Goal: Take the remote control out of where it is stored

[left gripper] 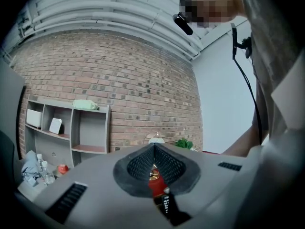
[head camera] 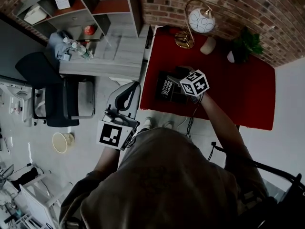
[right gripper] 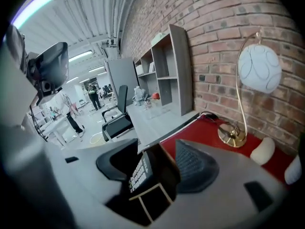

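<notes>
While the black white-buttoned remote control (right gripper: 138, 171) stands near the red desk (head camera: 252, 94) edge, right gripper (right gripper: 159, 162) jaws apart around it, left gripper (left gripper: 154, 149) jaws closed, empty.

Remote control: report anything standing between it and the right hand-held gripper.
Nothing visible does: the right hand-held gripper has its jaws open on either side of the remote control, which stands in its black holder.
</notes>
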Available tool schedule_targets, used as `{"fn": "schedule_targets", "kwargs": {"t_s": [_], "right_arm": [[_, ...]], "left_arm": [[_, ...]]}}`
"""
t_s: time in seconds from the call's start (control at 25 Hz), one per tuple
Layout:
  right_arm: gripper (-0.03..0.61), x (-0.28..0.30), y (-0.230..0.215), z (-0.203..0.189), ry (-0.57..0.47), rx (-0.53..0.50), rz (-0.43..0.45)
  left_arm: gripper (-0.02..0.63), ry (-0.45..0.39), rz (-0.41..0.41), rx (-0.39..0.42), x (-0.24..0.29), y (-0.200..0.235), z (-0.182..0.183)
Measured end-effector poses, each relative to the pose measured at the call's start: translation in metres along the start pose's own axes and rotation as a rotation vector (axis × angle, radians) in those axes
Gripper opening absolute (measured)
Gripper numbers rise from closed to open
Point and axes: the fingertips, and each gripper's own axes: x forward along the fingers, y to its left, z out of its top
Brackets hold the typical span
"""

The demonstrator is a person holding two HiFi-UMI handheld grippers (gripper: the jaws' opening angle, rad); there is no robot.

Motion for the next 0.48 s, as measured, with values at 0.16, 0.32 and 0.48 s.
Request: {"fn": "schedule_targets", "kwargs": {"t_s": [0.16, 0.32, 0.48], "right_arm": [[0.233, 0.02, -0.001, -0.026, 0.078, 0.024, 0.024], [0.233, 0.031, 0.006, -0.041, 0.12, 0.025, 0.041], [0.233, 0.037, 0.014, -0.05, 0.143, 0.025, 0.061]], "left_arm": [[0.011, 0.011, 0.023, -0.005, -0.005, 0.007, -0.003], [0.011, 0.023, 0.034, -0.007, -0.008, 0.012, -0.007], [0.011, 0.035, 0.043, -0.009, -0.01, 0.014, -0.011]]}}
